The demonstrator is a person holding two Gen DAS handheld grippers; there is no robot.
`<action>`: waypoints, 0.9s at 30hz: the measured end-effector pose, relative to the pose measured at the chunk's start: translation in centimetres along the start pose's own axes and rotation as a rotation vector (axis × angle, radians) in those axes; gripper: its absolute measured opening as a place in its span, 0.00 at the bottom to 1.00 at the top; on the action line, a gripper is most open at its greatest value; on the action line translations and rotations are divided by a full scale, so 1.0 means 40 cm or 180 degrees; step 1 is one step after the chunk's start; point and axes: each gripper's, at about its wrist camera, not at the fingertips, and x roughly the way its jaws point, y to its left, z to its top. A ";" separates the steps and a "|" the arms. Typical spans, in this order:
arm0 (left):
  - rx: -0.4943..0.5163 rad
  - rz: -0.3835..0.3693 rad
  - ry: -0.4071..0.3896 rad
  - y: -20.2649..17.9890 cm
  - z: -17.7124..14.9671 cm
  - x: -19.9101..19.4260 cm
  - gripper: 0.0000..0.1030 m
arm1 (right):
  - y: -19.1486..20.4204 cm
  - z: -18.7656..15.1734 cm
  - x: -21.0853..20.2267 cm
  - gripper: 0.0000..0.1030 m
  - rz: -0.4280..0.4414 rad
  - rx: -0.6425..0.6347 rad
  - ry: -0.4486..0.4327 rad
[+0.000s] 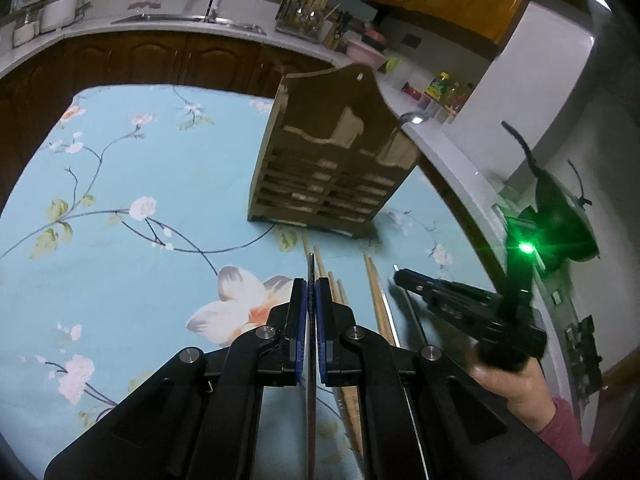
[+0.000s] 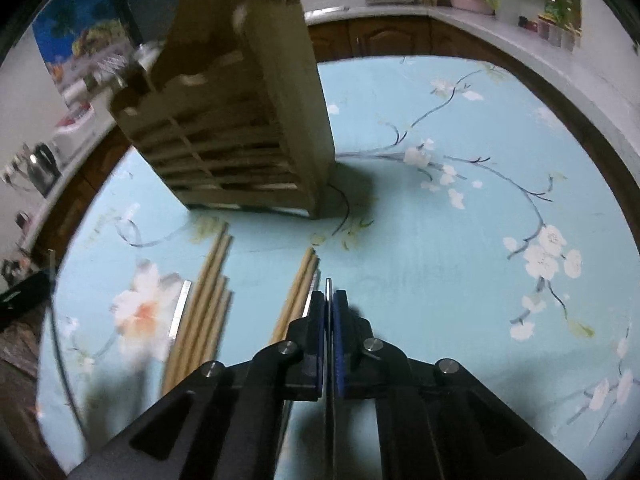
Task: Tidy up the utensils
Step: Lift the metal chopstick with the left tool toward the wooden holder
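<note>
- I take the wooden utensil holder as my landmark; it stands upright on the floral tablecloth, which shows blue with blossoms all round its foot.
- My left gripper has its pads pressed together on a thin dark metal rod, whose tip pokes out past the fingertips towards the holder's slatted front. I judge it a metal chopstick or a slim handle; I cannot tell which.
- My right gripper is likewise clamped, on a thin flat metal piece that sticks out ahead of the pads, aimed at the cloth just beside the holder's near corner. What kind of utensil it is I cannot tell.
- In the left wrist view the right gripper shows off to the holder's right, carried by a hand in a pink sleeve.
- Done so far, as I read it: a spoon already stands in the holder's rightmost compartment, its bowl rising above the rim.
- Left to do: several wooden chopsticks lie loose on the cloth in front of the holder, in two bunches, with a flat metal piece beside the left bunch.
- I judge the task well short of finished: both held pieces must go into compartments, then the loose sticks.
</note>
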 end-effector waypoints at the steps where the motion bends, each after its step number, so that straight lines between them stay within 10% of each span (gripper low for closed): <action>1: 0.0005 -0.0019 -0.0039 -0.005 0.003 -0.016 0.03 | 0.003 0.000 -0.024 0.04 0.0047 0.0021 -0.0060; 12: 0.0091 -0.0065 -0.0483 -0.033 0.025 -0.190 0.03 | 0.057 0.016 -0.320 0.04 0.0392 -0.0034 -0.0822; 27: 0.0176 0.0008 -0.0924 -0.049 0.102 -0.290 0.03 | 0.102 0.122 -0.463 0.04 0.0500 -0.0140 -0.1442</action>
